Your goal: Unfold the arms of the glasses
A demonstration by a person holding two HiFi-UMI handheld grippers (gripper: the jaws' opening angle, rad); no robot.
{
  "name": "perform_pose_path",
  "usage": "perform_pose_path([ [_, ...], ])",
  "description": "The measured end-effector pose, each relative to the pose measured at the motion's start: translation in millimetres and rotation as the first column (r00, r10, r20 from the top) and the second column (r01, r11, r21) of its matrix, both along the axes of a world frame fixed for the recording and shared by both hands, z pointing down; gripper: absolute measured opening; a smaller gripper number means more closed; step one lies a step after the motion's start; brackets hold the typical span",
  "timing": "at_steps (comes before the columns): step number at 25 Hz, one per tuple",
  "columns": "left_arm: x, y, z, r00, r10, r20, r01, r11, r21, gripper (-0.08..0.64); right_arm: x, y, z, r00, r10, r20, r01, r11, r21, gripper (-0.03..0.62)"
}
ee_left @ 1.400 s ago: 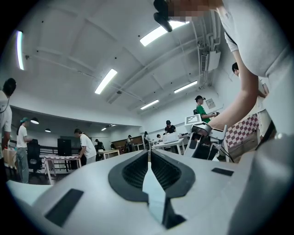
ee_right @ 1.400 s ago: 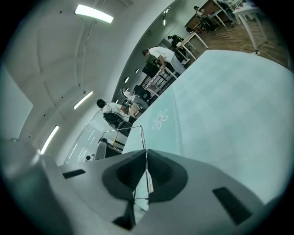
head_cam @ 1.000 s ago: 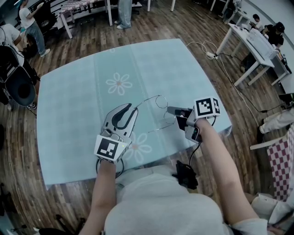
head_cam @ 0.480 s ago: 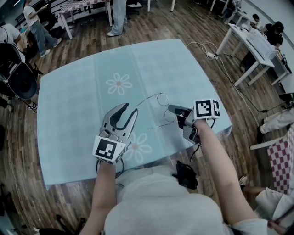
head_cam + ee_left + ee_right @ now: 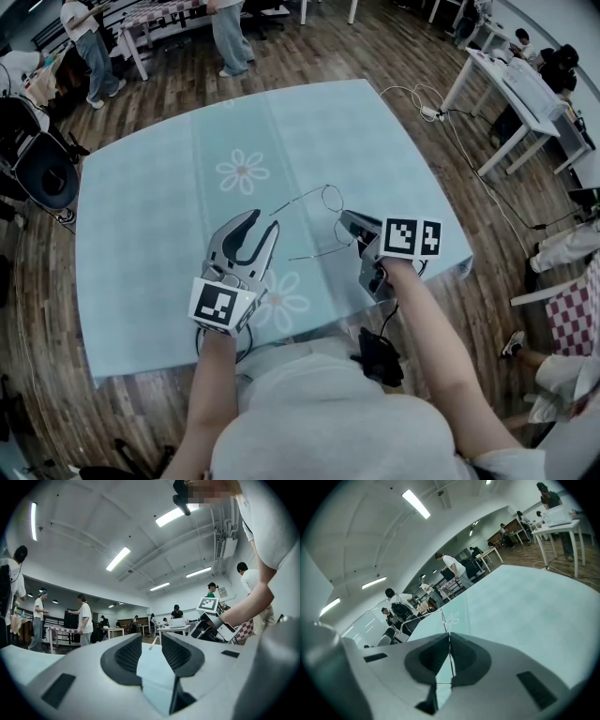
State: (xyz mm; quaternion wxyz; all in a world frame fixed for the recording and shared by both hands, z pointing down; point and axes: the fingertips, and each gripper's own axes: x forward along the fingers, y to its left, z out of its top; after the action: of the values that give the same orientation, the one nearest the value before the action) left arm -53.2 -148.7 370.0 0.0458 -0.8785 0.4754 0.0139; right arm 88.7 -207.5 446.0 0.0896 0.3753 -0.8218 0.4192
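Near the table's [image 5: 375, 141] front edge, the glasses [image 5: 319, 193] are pinched by the right gripper [image 5: 345, 218]. Farther left along that edge, the left gripper [image 5: 265, 221] has just been opened, its jaws spread with nothing clasped.

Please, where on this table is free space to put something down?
The far half of the table, beyond the far flower print, is bare, and so is the left side out to the edge. The near middle is crowded: the left gripper, whose fingers have just opened and grip nothing, the glasses, and the right gripper shut on their frame.
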Motion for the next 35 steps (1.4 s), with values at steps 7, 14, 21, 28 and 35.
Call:
perform_pose_path([
  [7,-2.0,-0.5,3.3,1.0,-0.016,-0.009,0.016,1.0,-0.011,0.126,2.0,-0.6,-0.4,0.991,0.089,-0.096,-0.082,0.994,0.075,0.014],
  [14,-0.6,-2.5,4.7,0.999,-0.032,-0.005,0.032,0.999,-0.023,0.126,2.6,1.0,3.5,0.971,0.112,-0.21,-0.095,0.991,0.089,0.014],
  [21,-4.0,-4.9,13.8,0.999,-0.051,-0.002,0.051,0.998,-0.045,0.126,-3.8,4.0,16.5,0.937,0.057,-0.343,-0.041,0.998,0.055,0.014],
  [28,-4.2,-2.3,18.6,0.999,-0.052,0.002,0.052,0.997,-0.057,0.126,-5.3,10.3,25.5,0.908,0.011,-0.419,-0.009,1.0,0.005,0.014],
  [35,-1.1,-0.9,24.8,0.999,-0.045,0.019,0.046,0.997,-0.056,0.116,-5.8,11.9,30.1,0.897,-0.001,-0.442,0.001,1.0,0.0,0.014],
])
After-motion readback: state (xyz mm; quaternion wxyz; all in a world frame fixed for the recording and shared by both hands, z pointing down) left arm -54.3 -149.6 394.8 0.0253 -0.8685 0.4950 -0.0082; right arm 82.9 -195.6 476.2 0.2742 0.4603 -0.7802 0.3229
